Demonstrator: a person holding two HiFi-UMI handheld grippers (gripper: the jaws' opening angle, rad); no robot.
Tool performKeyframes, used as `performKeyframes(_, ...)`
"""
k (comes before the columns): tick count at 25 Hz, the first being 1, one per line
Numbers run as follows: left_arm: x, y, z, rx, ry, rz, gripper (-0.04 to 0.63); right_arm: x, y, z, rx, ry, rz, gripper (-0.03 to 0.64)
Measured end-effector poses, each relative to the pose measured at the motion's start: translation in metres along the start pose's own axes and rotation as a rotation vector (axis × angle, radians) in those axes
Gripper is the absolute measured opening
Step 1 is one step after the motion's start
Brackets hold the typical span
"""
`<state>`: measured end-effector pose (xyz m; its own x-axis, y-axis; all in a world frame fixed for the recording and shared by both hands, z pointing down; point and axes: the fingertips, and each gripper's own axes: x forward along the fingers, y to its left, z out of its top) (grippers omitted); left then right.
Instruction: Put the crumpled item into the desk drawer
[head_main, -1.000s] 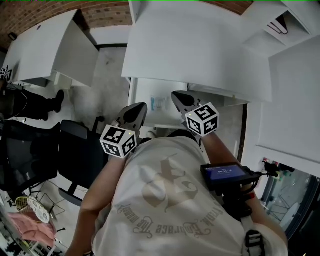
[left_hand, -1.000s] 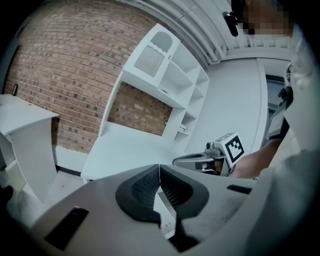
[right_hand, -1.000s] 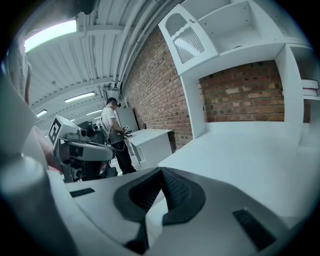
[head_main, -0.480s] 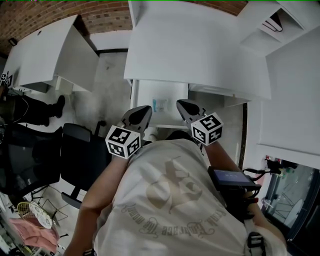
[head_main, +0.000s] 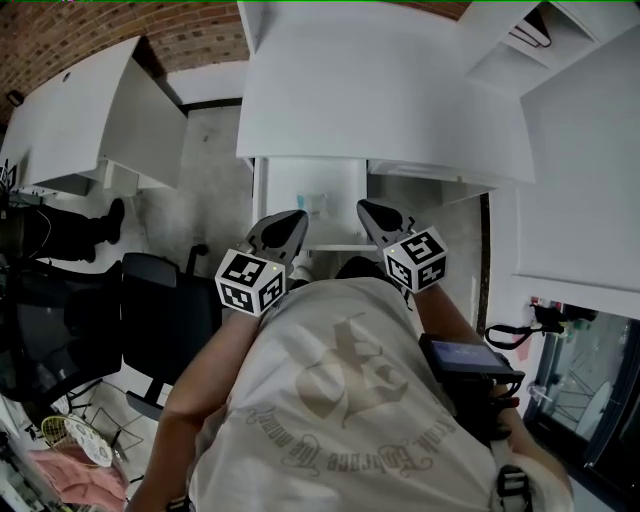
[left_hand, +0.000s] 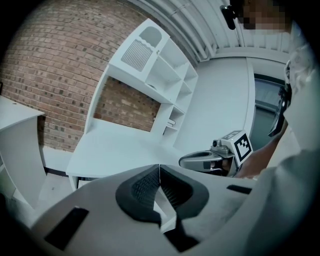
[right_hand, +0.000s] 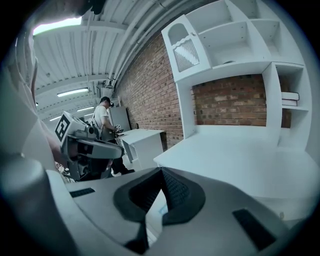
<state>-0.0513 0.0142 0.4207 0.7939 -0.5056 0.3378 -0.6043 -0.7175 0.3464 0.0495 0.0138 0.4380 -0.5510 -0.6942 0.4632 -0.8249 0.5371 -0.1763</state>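
Just off the front edge of the white flat-topped desk (head_main: 380, 90): grey left gripper (head_main: 285, 222), grey right gripper (head_main: 372, 212), side by side, jaws pressed together, gripping nothing.

The right gripper (right_hand: 161, 172) fills the lower half, its jaws closed tip to tip with nothing between them. At 9 o'clock the left gripper (right_hand: 114, 149) points toward the centre, its marker cube (right_hand: 64, 127) at its rear. A white desk (right_hand: 235, 160) spreads from the centre toward 3 o'clock. A shelf unit (right_hand: 235, 35) rises above it at 1 o'clock, against a brick wall (right_hand: 150, 85). Books (right_hand: 290, 99) lie on a shelf at 3 o'clock. Beyond the left gripper, a person (right_hand: 103, 117) stands by a second desk (right_hand: 142, 140).
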Motion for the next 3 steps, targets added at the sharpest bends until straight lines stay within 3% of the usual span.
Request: performKeyframes(3,0.0035,-0.004,-0.0017,0.002,0.005,-0.007,0.021,-0.0037,-0.0022,-0.0006,0.014,-0.006,0.001,0.021)
